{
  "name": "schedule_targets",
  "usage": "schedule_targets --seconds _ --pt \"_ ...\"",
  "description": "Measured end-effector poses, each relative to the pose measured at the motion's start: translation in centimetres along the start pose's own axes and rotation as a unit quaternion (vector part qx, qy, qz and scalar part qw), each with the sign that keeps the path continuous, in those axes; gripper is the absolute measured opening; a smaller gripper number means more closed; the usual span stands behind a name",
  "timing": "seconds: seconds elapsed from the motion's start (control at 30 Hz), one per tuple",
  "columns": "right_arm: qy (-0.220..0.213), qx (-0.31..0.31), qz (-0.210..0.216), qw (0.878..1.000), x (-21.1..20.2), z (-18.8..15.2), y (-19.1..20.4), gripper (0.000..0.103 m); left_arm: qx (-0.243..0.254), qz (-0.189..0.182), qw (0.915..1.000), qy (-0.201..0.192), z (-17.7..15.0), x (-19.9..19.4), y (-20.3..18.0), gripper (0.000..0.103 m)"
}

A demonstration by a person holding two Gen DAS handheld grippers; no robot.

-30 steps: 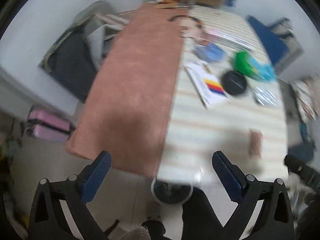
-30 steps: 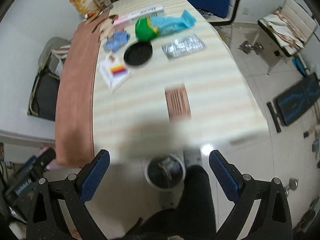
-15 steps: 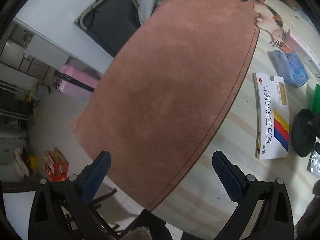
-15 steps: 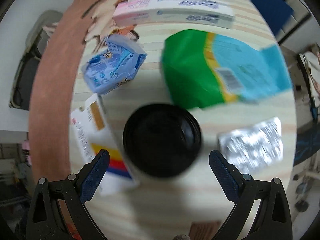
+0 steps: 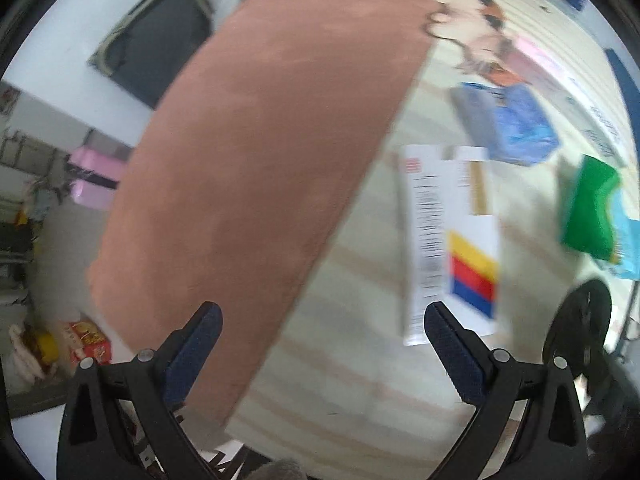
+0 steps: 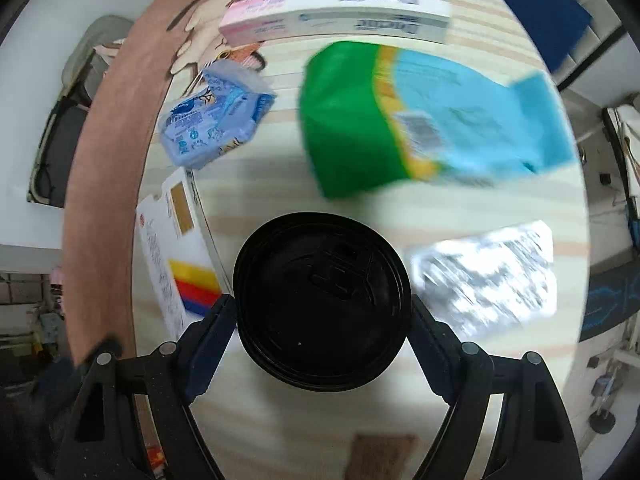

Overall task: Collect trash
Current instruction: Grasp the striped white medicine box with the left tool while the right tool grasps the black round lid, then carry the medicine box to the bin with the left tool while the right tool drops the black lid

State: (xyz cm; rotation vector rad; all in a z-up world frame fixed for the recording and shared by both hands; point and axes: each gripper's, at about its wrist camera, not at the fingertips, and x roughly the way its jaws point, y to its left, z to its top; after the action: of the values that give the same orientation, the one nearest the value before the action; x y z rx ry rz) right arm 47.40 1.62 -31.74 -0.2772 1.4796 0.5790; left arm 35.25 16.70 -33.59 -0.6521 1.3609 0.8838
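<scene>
A black round lid (image 6: 322, 300) lies on the striped table (image 6: 280, 432), right between the two fingers of my right gripper (image 6: 322, 316), which is open around it, fingers close to its rim. Beyond it lie a green and blue bag (image 6: 424, 116), a silver blister pack (image 6: 486, 276), a light blue packet (image 6: 214, 114) and a white medicine box (image 6: 176, 256). My left gripper (image 5: 322, 344) is open and empty above the table, near the white medicine box (image 5: 450, 240). The black lid (image 5: 580, 328) shows at its right edge.
A brown cloth (image 5: 260, 140) covers the left part of the table. A long pink and white box (image 6: 336, 14) lies at the far side. A small brown piece (image 6: 380, 452) lies near the front. A pink suitcase (image 5: 96, 176) stands on the floor at left.
My right gripper has come down closer so the black lid now sits between its fingers. My left gripper has shifted right, bringing the medicine box nearer.
</scene>
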Motion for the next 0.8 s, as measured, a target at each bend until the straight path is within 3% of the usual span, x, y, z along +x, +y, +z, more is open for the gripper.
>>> schedule_targets --seconds 0.13,0.3,0.33,0.47,0.63,0.7,0.8 --pt "-0.018 0.049 -0.021 0.998 -2.2 -0.7 -5.0 0.085 0.017 -0.042 0.9985 0.032 2.1 1.4 -3.2 0.103" --pt "-0.013 0.099 -0.053 0.994 -1.7 0.5 -9.9 0.085 0.018 -0.056 0.996 0.066 4.0 4.7 -5.6 0.101" --pt "-0.011 0.101 -0.058 0.993 -1.4 0.3 -10.8 0.085 0.019 -0.057 0.9961 0.065 4.2 5.0 -5.6 0.091" --pt "-0.005 0.103 -0.061 0.993 -1.1 -0.4 -12.0 0.085 0.038 -0.061 0.9965 0.043 3.6 4.6 -4.8 0.071" --pt "0.017 0.075 -0.048 0.996 -1.3 -3.4 -11.9 0.085 0.161 -0.039 0.9855 0.038 -3.7 3.8 -4.8 0.07" --pt "0.033 0.057 -0.051 0.997 -1.4 -5.6 -11.6 0.085 0.18 -0.041 0.9816 0.05 -6.8 3.6 -4.2 0.07" --pt "0.06 0.035 -0.057 0.996 -0.7 -8.4 -11.5 0.085 0.171 -0.054 0.9822 0.058 -9.0 3.7 -3.3 0.07"
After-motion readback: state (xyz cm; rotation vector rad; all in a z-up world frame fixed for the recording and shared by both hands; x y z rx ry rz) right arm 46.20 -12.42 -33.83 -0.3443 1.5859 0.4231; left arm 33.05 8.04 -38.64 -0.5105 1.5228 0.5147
